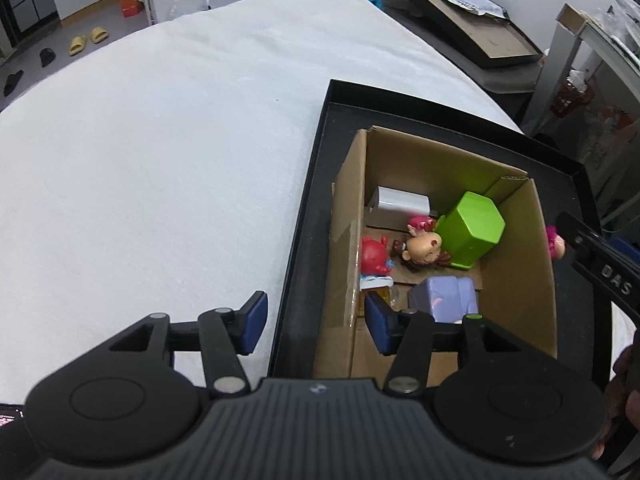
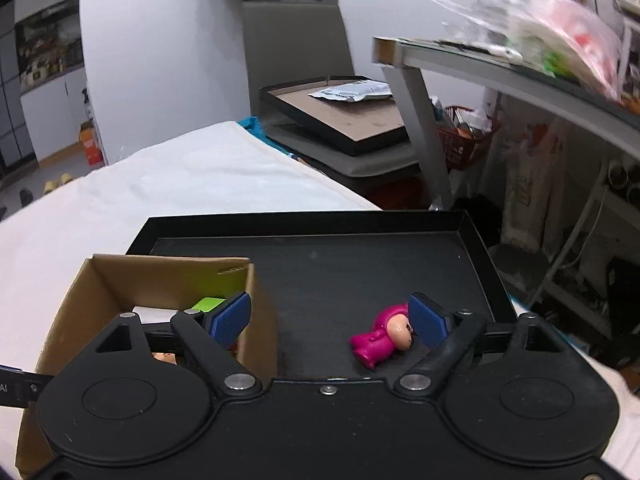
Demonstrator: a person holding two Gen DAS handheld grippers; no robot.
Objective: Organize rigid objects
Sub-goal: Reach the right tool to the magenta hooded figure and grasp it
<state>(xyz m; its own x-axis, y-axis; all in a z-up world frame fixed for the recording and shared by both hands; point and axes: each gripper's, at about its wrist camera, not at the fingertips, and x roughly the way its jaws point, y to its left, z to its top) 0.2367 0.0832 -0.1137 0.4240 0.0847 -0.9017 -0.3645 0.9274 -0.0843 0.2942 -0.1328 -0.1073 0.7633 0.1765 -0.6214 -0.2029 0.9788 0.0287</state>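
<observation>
Right gripper (image 2: 330,320) jaws wide open, holding nothing; pink figure (image 2: 380,338) lies at 3 o'clock. Shift right, straddle it, then squeeze. Left gripper (image 1: 316,322) gapes empty too, over the cardboard box (image 1: 516,264).

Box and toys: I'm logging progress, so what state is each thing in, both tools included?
Box: open-topped, upright, in the tray.
Tray: on the white cloth.
Green cup: tipped over in the box.
Pink figure: lying on the tray, outside the box.
Left tool: open, empty.
Right tool: open, empty.
</observation>
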